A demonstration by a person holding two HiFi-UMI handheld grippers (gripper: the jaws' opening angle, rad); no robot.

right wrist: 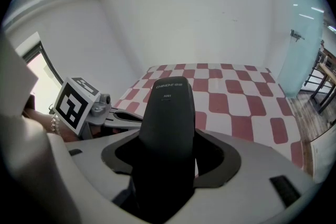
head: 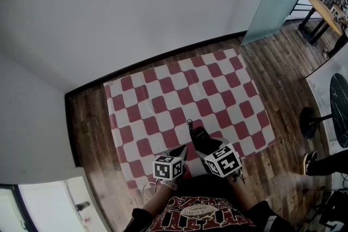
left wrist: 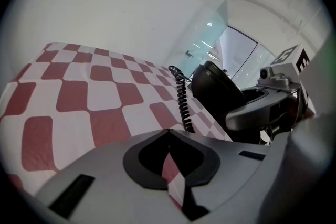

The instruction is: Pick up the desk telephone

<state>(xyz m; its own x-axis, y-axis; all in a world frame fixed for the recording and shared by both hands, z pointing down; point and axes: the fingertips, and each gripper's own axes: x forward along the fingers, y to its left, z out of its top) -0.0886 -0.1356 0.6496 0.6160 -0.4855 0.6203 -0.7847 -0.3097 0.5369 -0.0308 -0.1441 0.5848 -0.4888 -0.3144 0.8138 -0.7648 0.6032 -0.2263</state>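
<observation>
- where's the black plastic telephone handset (right wrist: 169,113)?
- clamped between the jaws of the right hand-held gripper (right wrist: 170,139), over the red-and-white checked cloth (head: 179,89). the left hand-held gripper (left wrist: 169,136), just beside it, is closed on nothing.

Left gripper (head: 181,152): fingers pressed together, nothing between them, held low before the torso. Right gripper (head: 206,145): just beside the left, fingers clamped on the telephone handset (right wrist: 168,113). Left forearm (head: 156,202): reaching forward.

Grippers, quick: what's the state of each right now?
Left gripper: closed, empty.
Right gripper: closed on the handset.
</observation>
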